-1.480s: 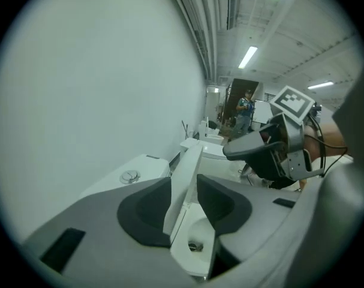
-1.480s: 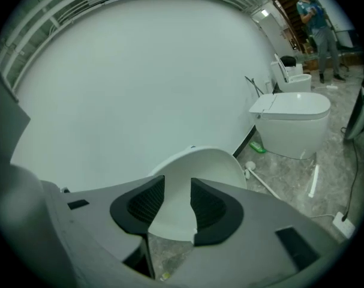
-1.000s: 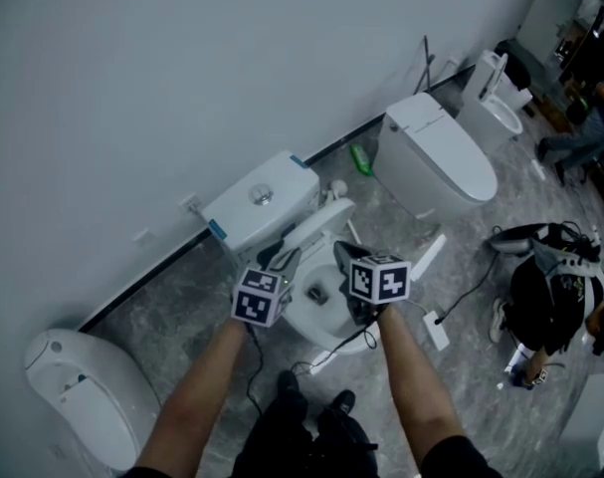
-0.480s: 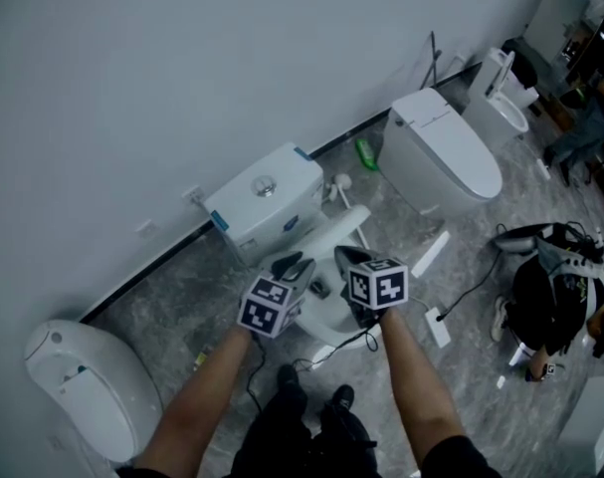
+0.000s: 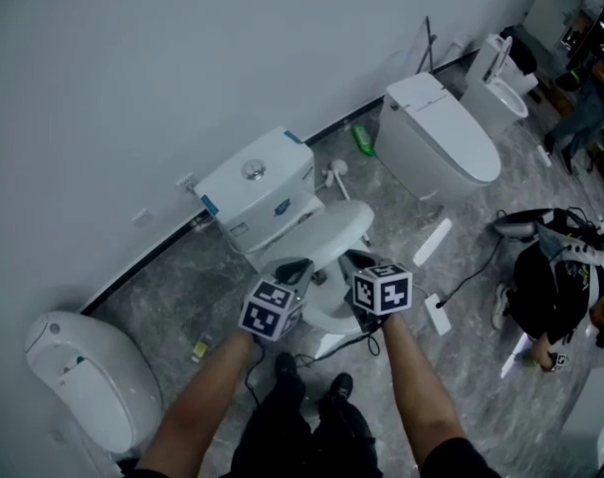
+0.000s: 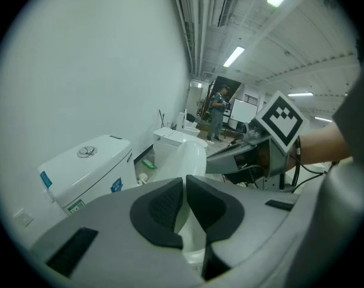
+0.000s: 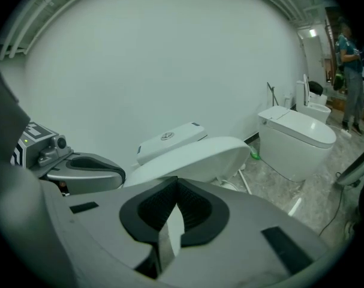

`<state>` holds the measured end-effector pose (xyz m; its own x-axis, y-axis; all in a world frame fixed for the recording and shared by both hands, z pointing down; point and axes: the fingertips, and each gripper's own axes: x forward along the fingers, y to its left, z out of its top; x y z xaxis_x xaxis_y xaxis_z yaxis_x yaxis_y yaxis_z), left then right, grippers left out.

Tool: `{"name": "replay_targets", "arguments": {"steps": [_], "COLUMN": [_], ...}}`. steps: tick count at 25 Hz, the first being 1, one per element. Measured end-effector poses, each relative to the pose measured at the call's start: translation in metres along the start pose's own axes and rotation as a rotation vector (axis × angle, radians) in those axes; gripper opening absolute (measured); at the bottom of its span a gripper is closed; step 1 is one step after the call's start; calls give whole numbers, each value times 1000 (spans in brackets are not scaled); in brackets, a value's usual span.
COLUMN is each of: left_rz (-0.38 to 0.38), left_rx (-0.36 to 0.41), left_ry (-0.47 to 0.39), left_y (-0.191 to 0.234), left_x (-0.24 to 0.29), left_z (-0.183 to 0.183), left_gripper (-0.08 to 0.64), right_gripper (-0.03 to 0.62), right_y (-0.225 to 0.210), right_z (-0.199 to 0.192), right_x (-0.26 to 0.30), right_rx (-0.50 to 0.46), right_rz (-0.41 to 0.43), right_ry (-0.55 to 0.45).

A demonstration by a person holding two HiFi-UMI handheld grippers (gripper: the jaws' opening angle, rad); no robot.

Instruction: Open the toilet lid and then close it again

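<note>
The left tool (image 5: 294,267) pinches the near rim of the toilet lid (image 5: 326,229), its jaws having just been closing on it, probably to control the lid's swing on its hinge. The right tool (image 5: 361,263), jaws together and empty, sits beside that rim. The lid is white, smooth and oval. It hangs tilted partway over the bowl, in front of the cistern (image 5: 257,182).

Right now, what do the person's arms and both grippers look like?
Left gripper and right gripper: grey shells, dark ribbed pads, each bearing a white cube with black square markers. A black cable hangs off the right one. Forearms bare; dark sleeves only at the frame's bottom edge. Left jaws have just been closing, the toilet lid between them.
</note>
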<state>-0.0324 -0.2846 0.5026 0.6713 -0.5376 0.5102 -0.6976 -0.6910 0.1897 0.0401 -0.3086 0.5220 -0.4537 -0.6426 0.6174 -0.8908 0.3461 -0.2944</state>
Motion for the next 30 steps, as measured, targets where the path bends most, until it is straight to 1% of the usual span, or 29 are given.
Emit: {"name": "replay_targets", "arguments": {"steps": [6, 14, 18, 22, 30], "left_rz": [-27, -57, -57, -43, -74], "left_rx": [-2, -3, -17, -36, -66], "left_ry": [41, 112, 121, 127, 182], "left_y": [-27, -65, -81, -86, -113], "left_x": [8, 22, 26, 31, 50], "left_z": [-24, -63, -76, -90, -131], "left_gripper": [11, 11, 9, 9, 8], "right_gripper": [11, 11, 11, 11, 11], "right_y": [-15, -36, -45, -54, -75], "right_z": [-36, -93, -113, -131, -187], "right_x": [-17, -33, -39, -37, -37], "right_rx": [26, 78, 108, 125, 160], "right_rz": [-8, -22, -11, -10, -14], "right_ry": [10, 46, 30, 26, 62]}}
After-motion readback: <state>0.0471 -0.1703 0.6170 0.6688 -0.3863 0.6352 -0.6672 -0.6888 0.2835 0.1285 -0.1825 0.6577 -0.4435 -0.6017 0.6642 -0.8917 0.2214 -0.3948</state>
